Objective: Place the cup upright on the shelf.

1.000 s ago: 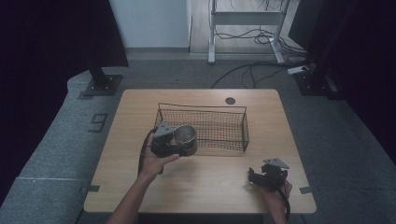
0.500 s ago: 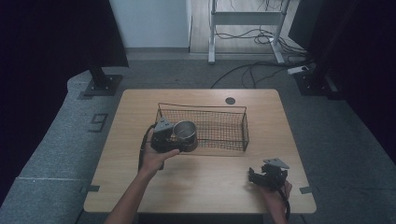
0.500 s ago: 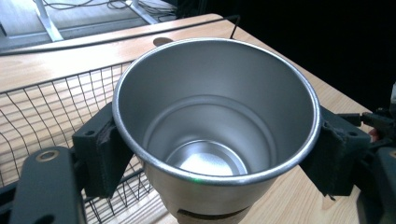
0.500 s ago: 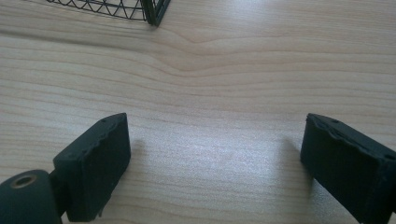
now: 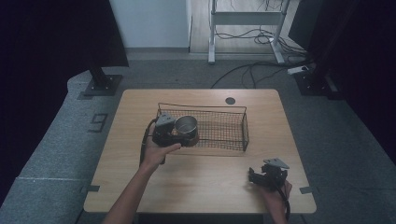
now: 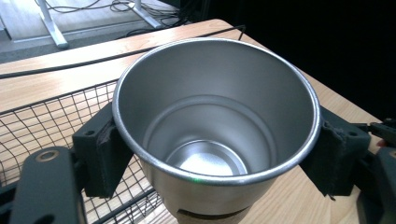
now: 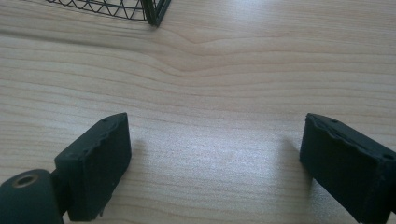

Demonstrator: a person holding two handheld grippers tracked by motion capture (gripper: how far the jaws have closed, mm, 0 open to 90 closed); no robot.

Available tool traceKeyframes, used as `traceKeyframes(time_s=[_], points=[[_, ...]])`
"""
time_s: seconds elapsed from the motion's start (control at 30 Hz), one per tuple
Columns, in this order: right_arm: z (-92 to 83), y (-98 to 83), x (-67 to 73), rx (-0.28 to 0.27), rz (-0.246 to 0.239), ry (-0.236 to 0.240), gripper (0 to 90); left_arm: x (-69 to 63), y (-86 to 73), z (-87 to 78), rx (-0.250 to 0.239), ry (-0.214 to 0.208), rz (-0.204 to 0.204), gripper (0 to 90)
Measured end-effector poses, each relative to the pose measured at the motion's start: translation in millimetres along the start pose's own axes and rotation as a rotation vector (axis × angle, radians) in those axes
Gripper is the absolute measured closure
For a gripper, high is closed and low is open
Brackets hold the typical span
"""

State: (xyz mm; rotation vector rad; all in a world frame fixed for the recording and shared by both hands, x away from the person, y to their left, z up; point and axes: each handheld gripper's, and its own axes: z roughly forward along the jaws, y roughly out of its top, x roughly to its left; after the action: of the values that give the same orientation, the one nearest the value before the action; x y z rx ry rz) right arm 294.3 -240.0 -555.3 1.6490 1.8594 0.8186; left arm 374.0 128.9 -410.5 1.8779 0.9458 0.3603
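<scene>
L gripper (image 5: 173,133) has its fingers clamped on the steel cup (image 5: 186,125), mouth tipped toward the camera, held at the near-left corner of the wire basket (image 5: 233,133) on the table (image 5: 205,186). To do this well, I'd lift the cup clear of the rim, level it, then lower it inside w/o snagging the mesh before letting go. R gripper (image 5: 266,176) rests near-right, fingers spread, holding nothing.

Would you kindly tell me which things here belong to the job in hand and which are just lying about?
In the job:
- shiny round steel cup
- black wire mesh basket
- left gripper, shut on the cup

Lying about:
- right gripper, open over the pale wooden table
</scene>
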Motion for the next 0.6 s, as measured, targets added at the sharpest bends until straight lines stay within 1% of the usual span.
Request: traceKeyframes(time_s=[0.43,0.6], points=[[0.0,-0.2,-0.1,-0.002,-0.001,-0.001,9.3,11.6,7.4,12.3,0.021,0.031,-0.013,19.2],[0.0,-0.2,-0.2,-0.003,-0.003,-0.001,9.4,12.0,12.0,15.7,0.022,0.035,-0.010,19.2]])
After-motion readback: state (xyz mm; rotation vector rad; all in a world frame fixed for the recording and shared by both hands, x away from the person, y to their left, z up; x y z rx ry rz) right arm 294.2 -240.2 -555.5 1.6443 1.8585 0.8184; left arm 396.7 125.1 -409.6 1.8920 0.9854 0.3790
